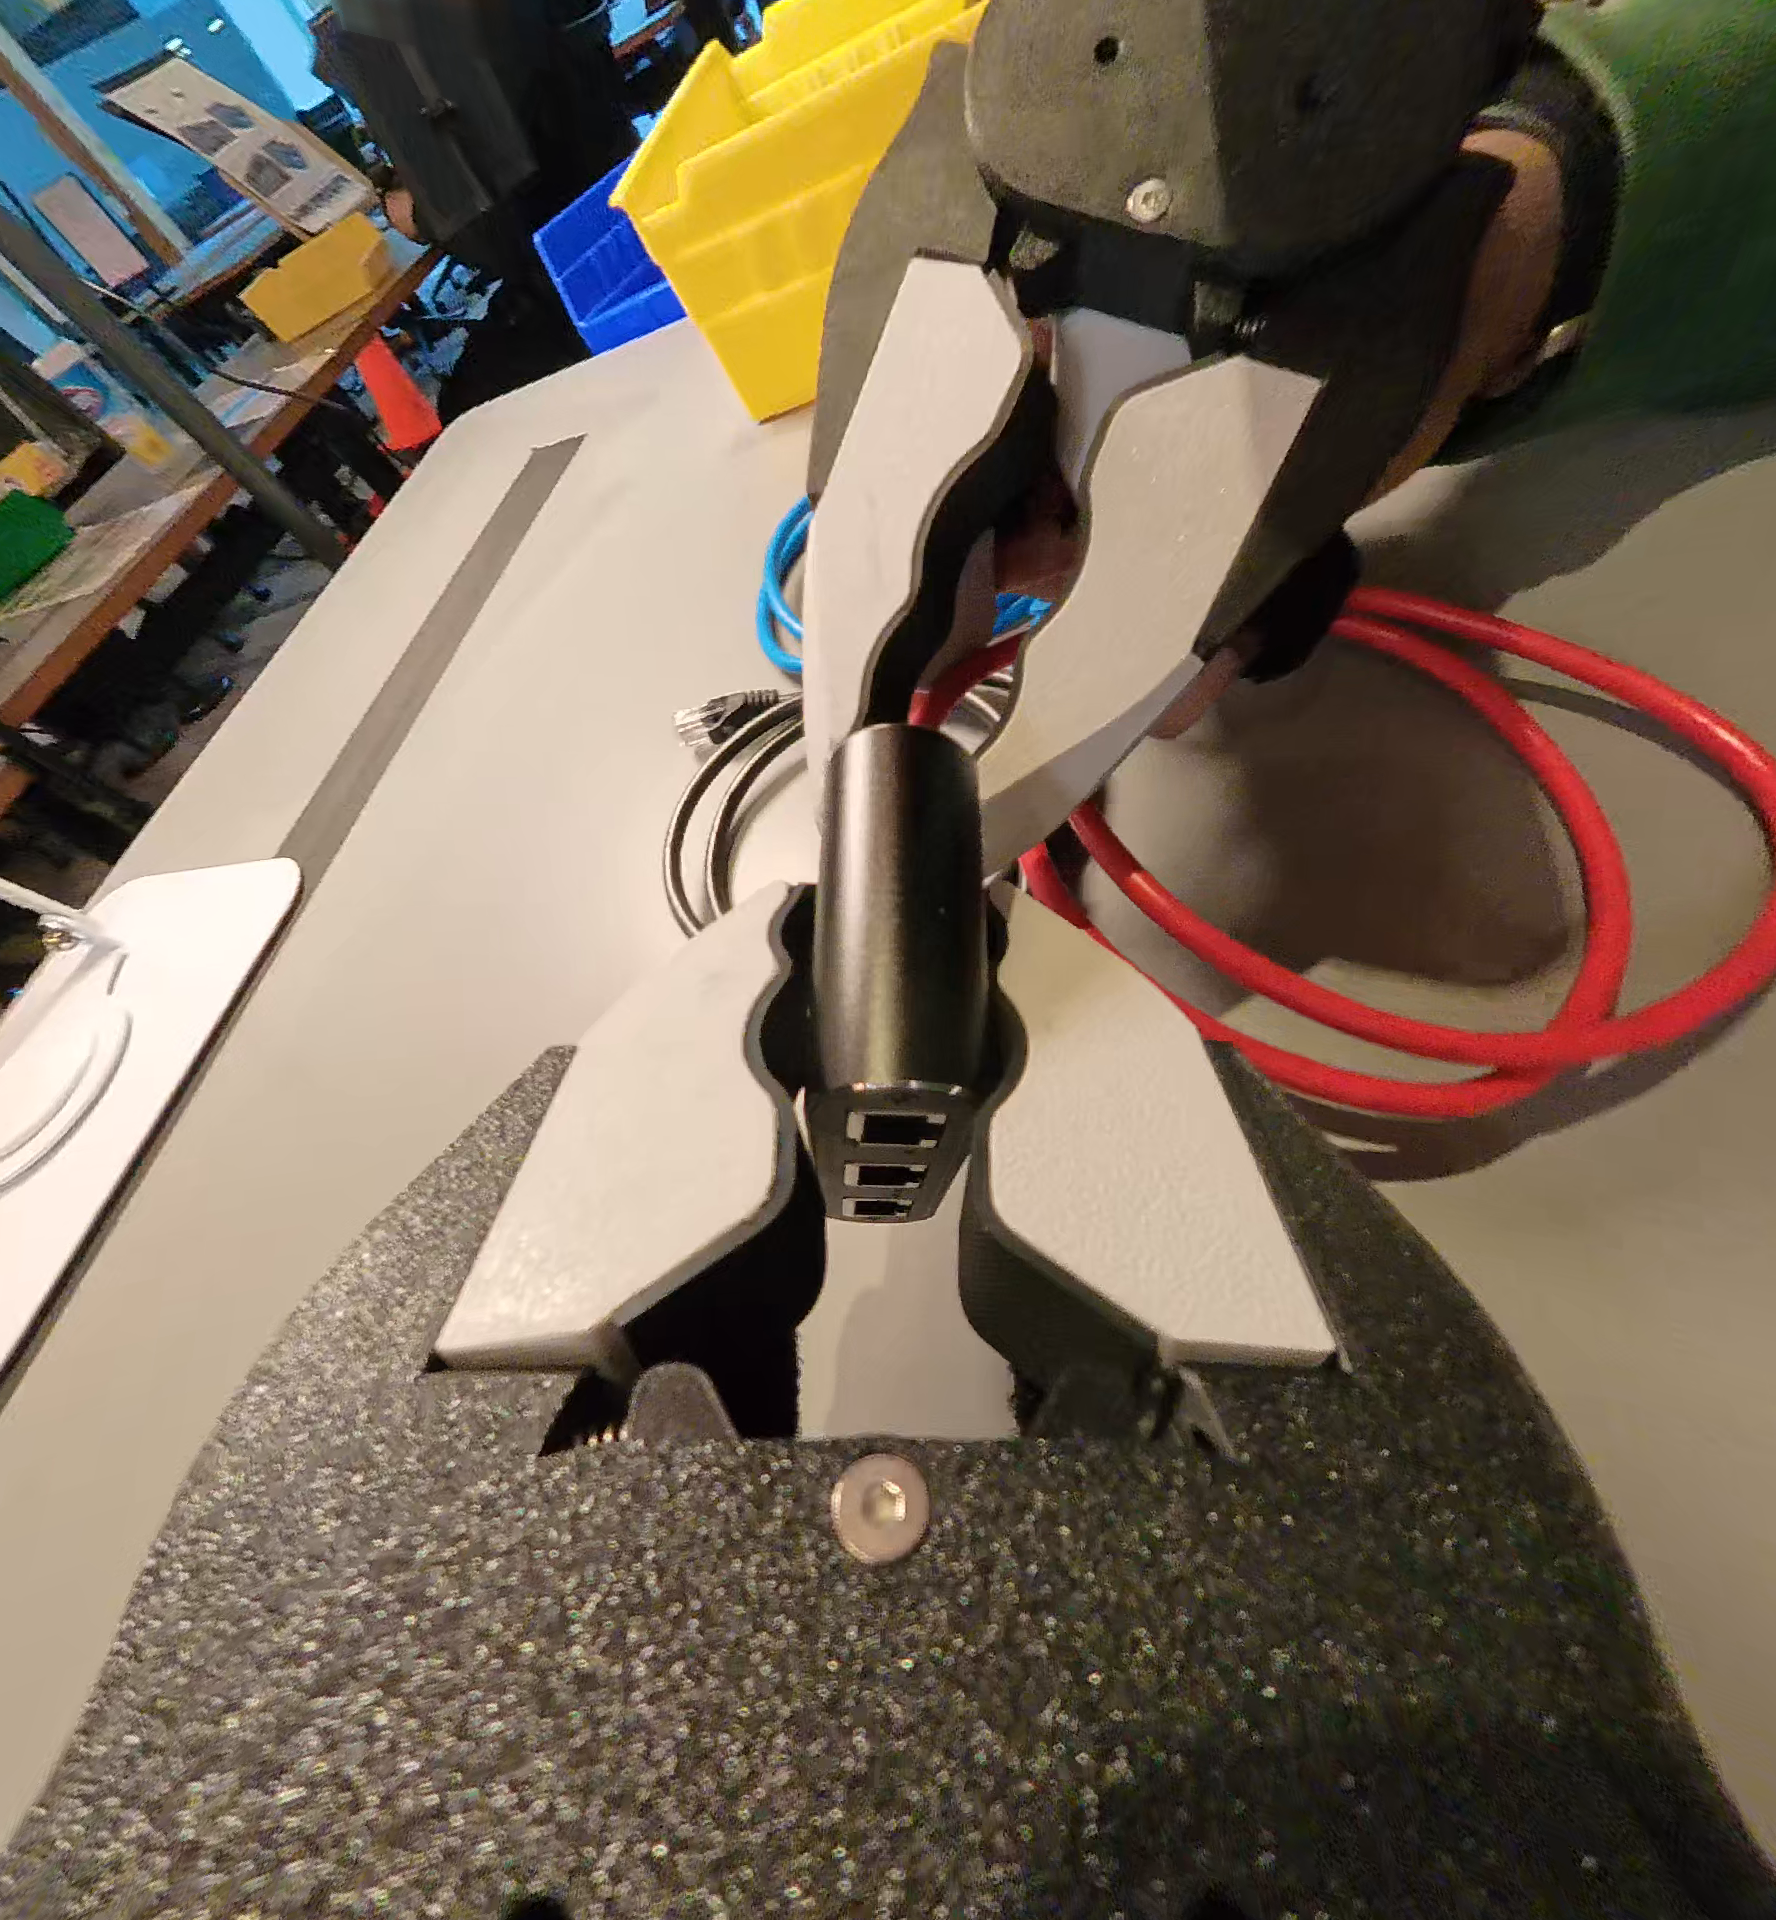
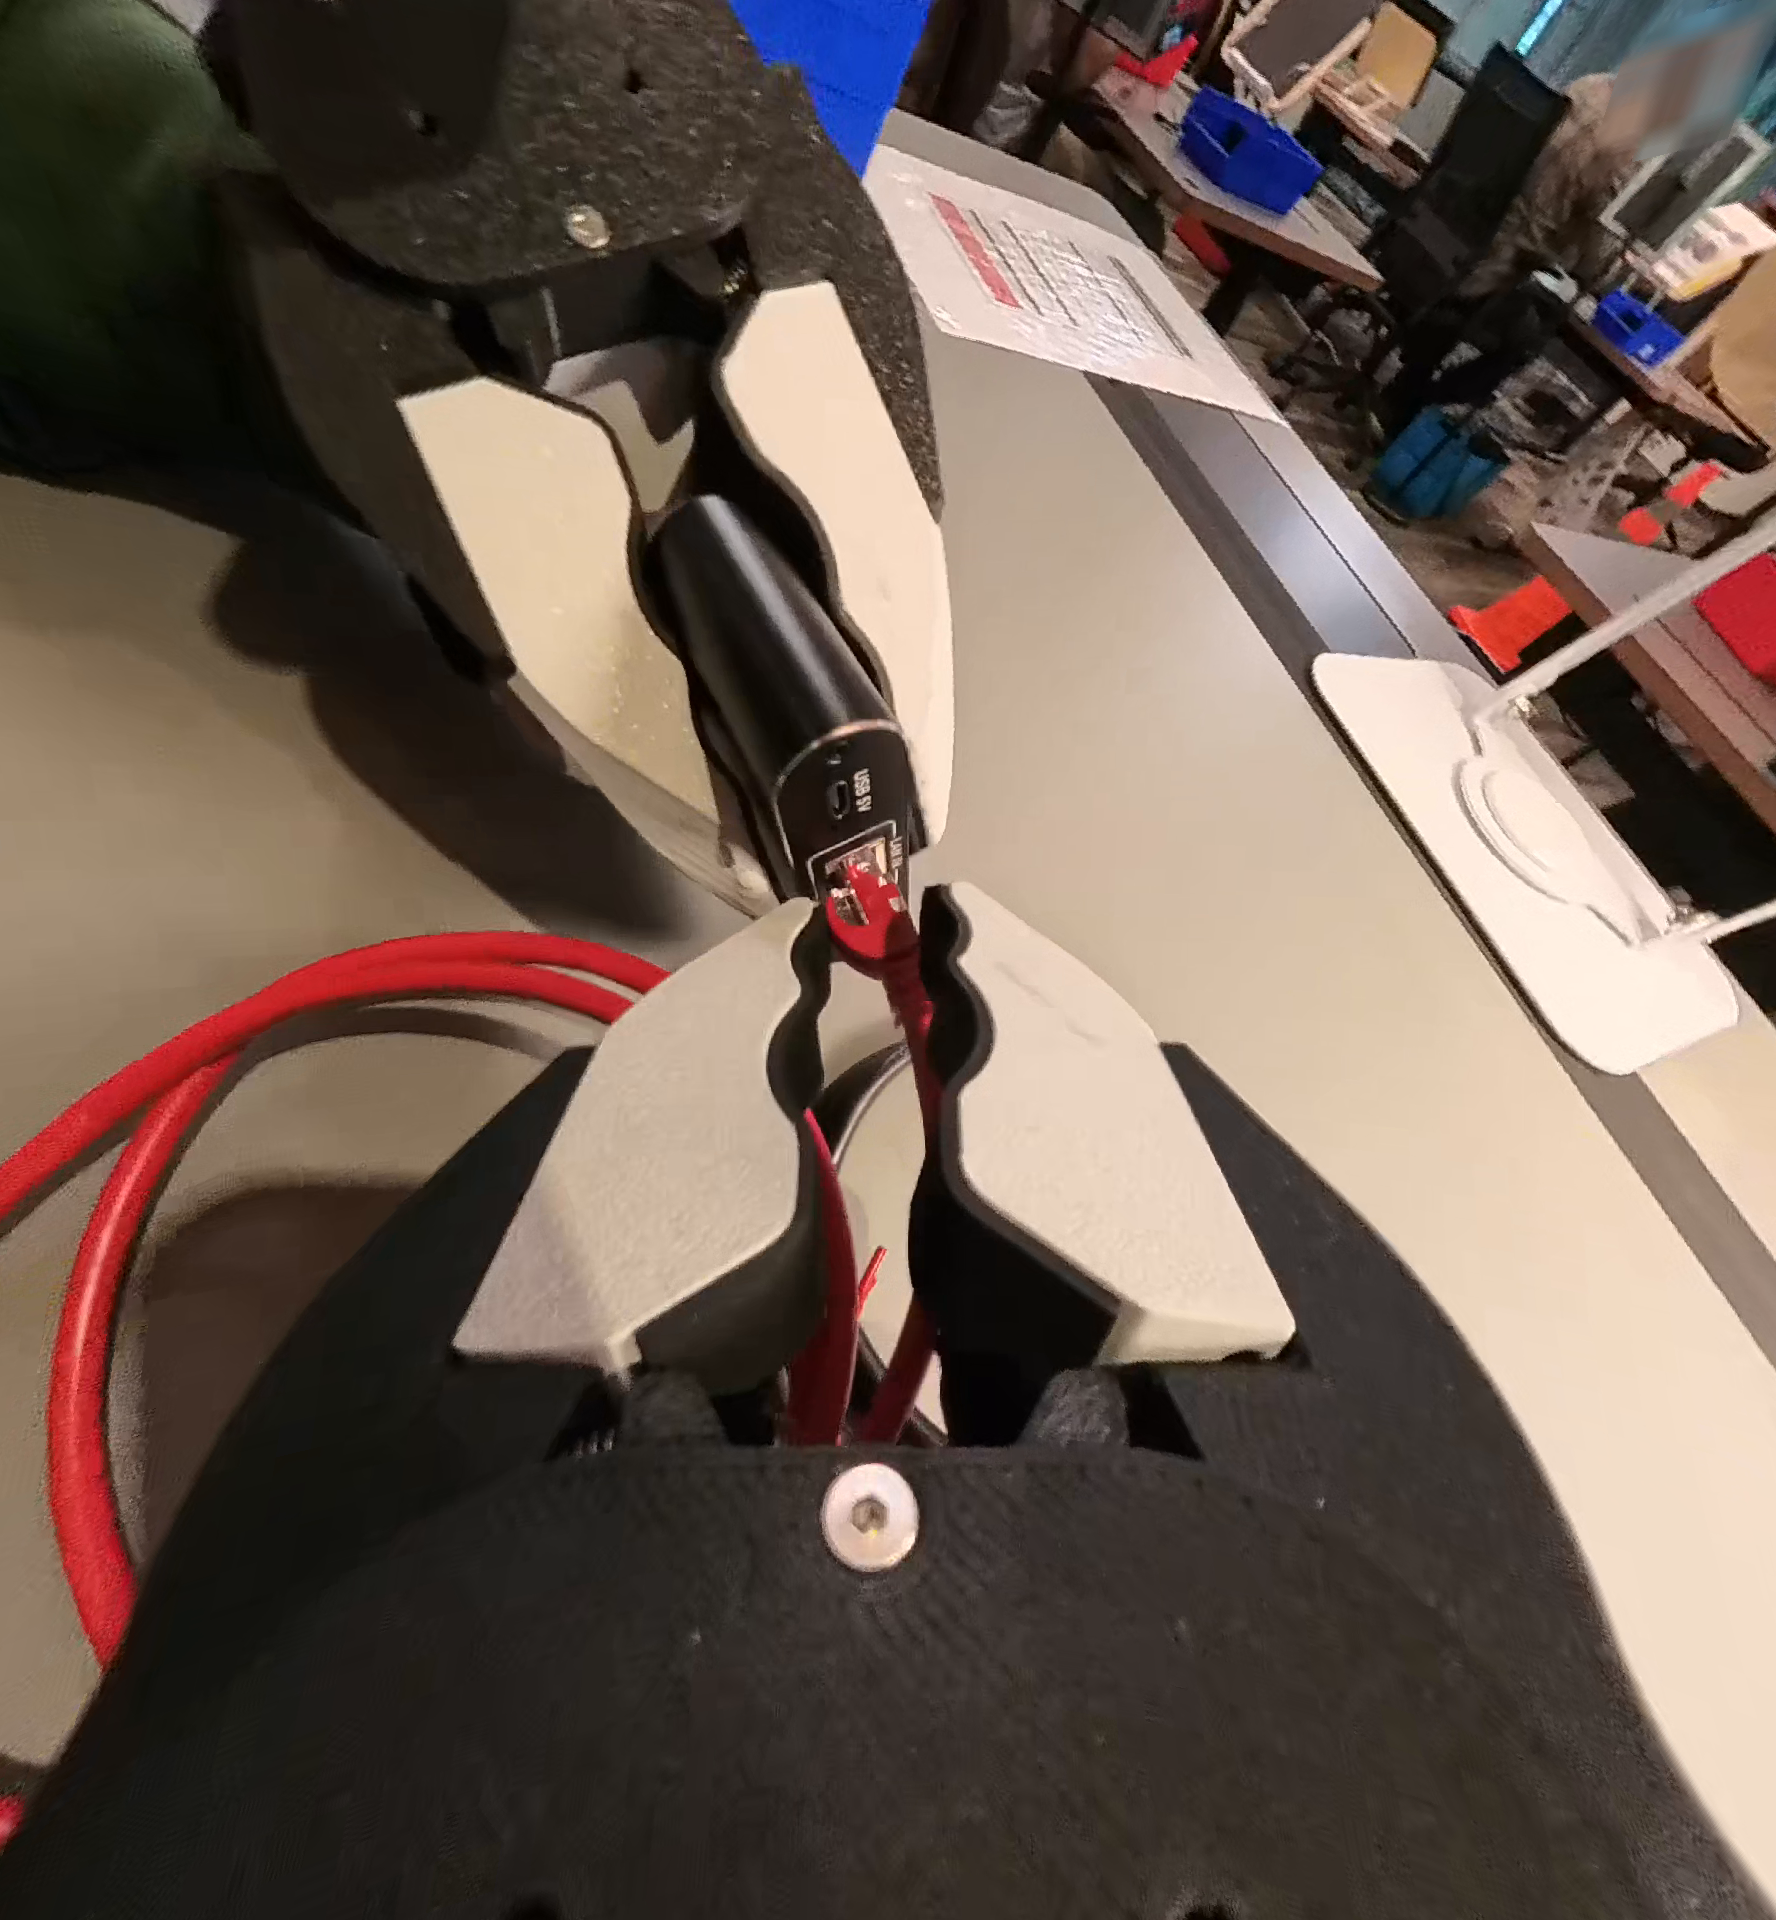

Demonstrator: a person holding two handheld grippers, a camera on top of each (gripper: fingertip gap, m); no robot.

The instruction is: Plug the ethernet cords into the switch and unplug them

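Right wrist view: right gripper pinches the red plug at the switch, which the left gripper clamps; black and blue cords wait.

Between the right jaws, the red plug masks the switch port; whether it sits fully home is unclear.

Switch: glossy black body, silver-edged end faces. Red cord with matching red plug. Blue cord, black cord with clear plug. Left gripper and right gripper: pale grey fingers, speckled black housings. Table grey with dark stripe. Yellow bins, blue bin, orange cone. Green sleeve.
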